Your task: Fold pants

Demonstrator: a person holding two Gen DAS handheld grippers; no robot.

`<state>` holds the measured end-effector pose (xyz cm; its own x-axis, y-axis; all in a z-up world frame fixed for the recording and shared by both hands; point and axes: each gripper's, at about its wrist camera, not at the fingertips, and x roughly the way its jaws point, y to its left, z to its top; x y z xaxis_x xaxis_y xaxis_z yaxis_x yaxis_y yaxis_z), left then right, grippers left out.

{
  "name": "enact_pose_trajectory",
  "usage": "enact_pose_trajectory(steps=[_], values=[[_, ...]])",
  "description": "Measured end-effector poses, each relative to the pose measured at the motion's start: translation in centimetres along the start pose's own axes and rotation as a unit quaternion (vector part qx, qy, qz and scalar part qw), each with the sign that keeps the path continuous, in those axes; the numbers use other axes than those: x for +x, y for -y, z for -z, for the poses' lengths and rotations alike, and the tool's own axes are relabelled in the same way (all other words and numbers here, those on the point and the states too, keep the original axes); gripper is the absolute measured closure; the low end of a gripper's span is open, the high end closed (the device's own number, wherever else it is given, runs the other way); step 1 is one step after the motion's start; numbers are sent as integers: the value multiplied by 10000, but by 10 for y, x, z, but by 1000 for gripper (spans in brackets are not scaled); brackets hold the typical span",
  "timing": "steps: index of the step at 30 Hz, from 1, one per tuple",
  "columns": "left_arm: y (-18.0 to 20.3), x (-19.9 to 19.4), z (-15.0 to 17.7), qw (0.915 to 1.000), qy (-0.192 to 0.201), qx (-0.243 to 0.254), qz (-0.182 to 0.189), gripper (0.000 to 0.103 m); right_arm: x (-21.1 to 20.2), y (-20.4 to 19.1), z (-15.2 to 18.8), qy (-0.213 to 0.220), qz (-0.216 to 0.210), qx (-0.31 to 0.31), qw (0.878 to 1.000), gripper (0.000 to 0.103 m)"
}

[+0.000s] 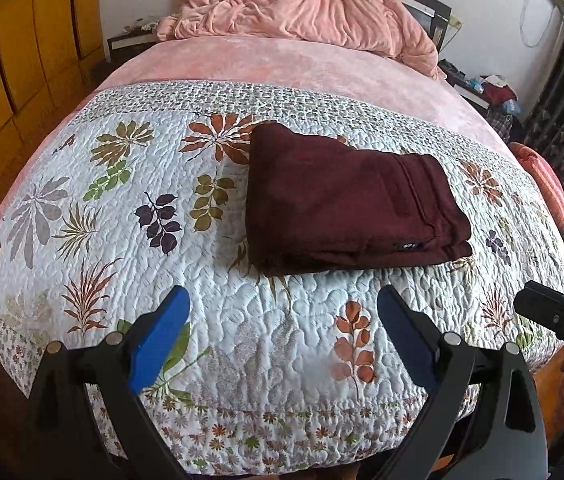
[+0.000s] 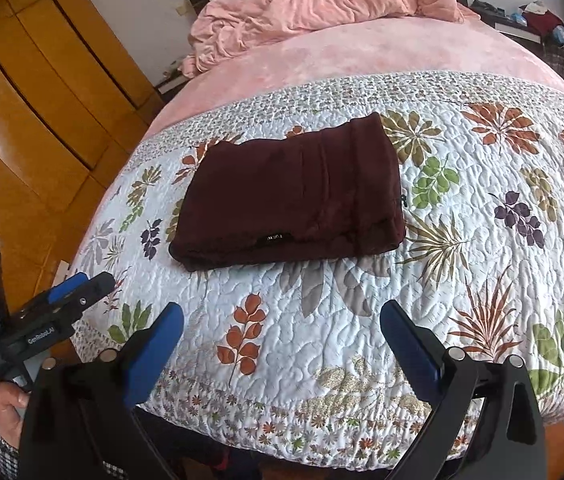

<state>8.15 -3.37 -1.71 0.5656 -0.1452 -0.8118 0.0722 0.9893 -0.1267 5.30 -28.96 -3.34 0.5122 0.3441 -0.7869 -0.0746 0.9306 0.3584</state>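
The dark maroon pants (image 1: pixel 345 200) lie folded into a compact rectangle on the floral quilt, with a small black label on the near edge. They also show in the right wrist view (image 2: pixel 293 196). My left gripper (image 1: pixel 283 300) is open and empty, held back over the quilt's near part, short of the pants. My right gripper (image 2: pixel 282 316) is open and empty too, equally short of the pants. The left gripper's body shows at the left of the right wrist view (image 2: pixel 46 312).
The floral quilt (image 1: pixel 122 220) covers the near half of the bed. A pink sheet (image 1: pixel 282 64) and a crumpled pink blanket (image 1: pixel 301 4) lie beyond. Wooden wardrobes (image 2: pixel 42 80) stand to the left, a cluttered side table (image 1: pixel 489 88) to the right.
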Motion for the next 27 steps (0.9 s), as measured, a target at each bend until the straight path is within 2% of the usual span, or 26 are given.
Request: enact_pose_trajectory(steps=[9,18,27], values=[[14,-28,0,9997,182,191,16,9,-18,-7,1,98,-75,5,9999,4],[26,-62,-6,9982,525,282,73,6,-39,-18,1,267,-176,-70,9995,4],[28,-79,-9,9968,700,346,-174,5,-56,-21,0,355,-189,-77,9992,4]])
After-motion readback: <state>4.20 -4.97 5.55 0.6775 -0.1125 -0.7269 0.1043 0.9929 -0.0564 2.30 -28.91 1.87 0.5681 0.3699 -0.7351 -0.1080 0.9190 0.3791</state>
